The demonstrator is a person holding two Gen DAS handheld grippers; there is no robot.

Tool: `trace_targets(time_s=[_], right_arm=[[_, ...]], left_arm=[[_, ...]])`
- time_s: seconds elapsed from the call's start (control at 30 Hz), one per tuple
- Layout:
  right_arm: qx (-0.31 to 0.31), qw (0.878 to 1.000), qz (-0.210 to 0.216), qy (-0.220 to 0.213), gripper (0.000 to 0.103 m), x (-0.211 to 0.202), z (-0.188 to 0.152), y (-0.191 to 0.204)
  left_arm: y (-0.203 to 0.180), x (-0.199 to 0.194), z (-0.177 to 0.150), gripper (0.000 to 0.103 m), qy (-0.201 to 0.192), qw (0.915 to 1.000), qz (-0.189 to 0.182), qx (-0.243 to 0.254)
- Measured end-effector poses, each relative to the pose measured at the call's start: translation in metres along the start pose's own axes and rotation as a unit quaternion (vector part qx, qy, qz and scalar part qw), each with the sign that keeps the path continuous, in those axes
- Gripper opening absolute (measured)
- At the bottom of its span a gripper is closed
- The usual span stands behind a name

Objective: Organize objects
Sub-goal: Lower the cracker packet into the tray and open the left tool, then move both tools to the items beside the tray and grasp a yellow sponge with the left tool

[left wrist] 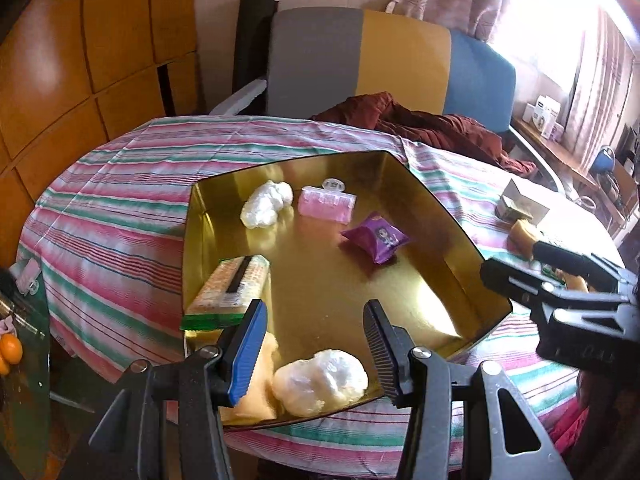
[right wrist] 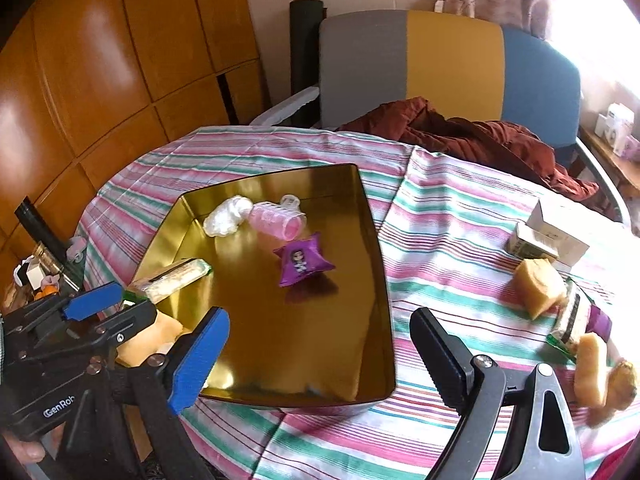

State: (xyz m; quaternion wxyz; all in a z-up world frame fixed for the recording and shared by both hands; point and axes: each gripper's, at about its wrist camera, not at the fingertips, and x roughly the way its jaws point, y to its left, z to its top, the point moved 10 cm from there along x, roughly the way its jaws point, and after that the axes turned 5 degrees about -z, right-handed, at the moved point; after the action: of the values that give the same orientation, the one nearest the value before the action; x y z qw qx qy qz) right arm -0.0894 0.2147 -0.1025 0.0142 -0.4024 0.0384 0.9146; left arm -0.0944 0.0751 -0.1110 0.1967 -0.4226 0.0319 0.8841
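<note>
left hand-held gripper [left wrist: 316,344] released over white wad [left wrist: 320,380] in tray [left wrist: 452,224] | right hand-held gripper [right wrist: 316,356] released, empty | next: sponge [right wrist: 538,286] on counter [right wrist: 440,240] (grip mid-body, squashes easily)

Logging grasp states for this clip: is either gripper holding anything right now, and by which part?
Nothing is held. The left gripper and right gripper both have open, empty jaws above the gold tray.

The left gripper [left wrist: 316,344] hangs low at the near left, fingers spread wide with nothing between them. The right gripper [right wrist: 320,356] hovers at the near right, equally wide and empty. A fingertip, probably the person's, shows beneath the left handle.
</note>
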Motion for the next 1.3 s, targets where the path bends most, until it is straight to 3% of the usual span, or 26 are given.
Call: trace_targets(time_s=[0.3,0.5,0.63,0.77,0.97,1.03,1.13,1.3], right_arm=[[0.04,0.999,-0.029,0.003,0.092,-0.002,-0.004,-0.052],[0.105,0.992,-0.066,0.01,0.092,-0.012,-0.011,-0.128],[0.145,0.983,-0.117,0.004,0.093,-0.031,-0.018,-0.196],[0.192,0.965,-0.177,-0.011,0.093,-0.058,-0.024,-0.273],[0.299,0.925,-0.231,-0.04,0.096,-0.086,-0.045,-0.37],[0.337,0.912,-0.228,-0.044,0.096,-0.086,-0.06,-0.389],[0.41,0.892,-0.189,-0.031,0.096,-0.077,-0.078,-0.407],[0.435,0.884,-0.164,-0.04,0.099,-0.077,-0.083,-0.407]], left_arm=[[-0.027,0.004,-0.002,0.05,0.009,0.9992,-0.029,0.026],[-0.051,0.01,-0.003,0.05,0.021,0.9973,-0.051,0.048],[-0.067,0.014,-0.008,0.051,0.033,0.9953,-0.064,0.065],[-0.089,0.016,-0.009,0.051,0.042,0.9919,-0.081,0.089],[-0.139,0.02,-0.005,0.051,0.05,0.9828,-0.117,0.134],[-0.154,0.022,-0.006,0.051,0.057,0.9792,-0.128,0.147],[-0.184,0.03,-0.008,0.051,0.072,0.9719,-0.15,0.167],[-0.234,0.041,-0.012,0.051,0.099,0.9572,-0.197,0.187]])
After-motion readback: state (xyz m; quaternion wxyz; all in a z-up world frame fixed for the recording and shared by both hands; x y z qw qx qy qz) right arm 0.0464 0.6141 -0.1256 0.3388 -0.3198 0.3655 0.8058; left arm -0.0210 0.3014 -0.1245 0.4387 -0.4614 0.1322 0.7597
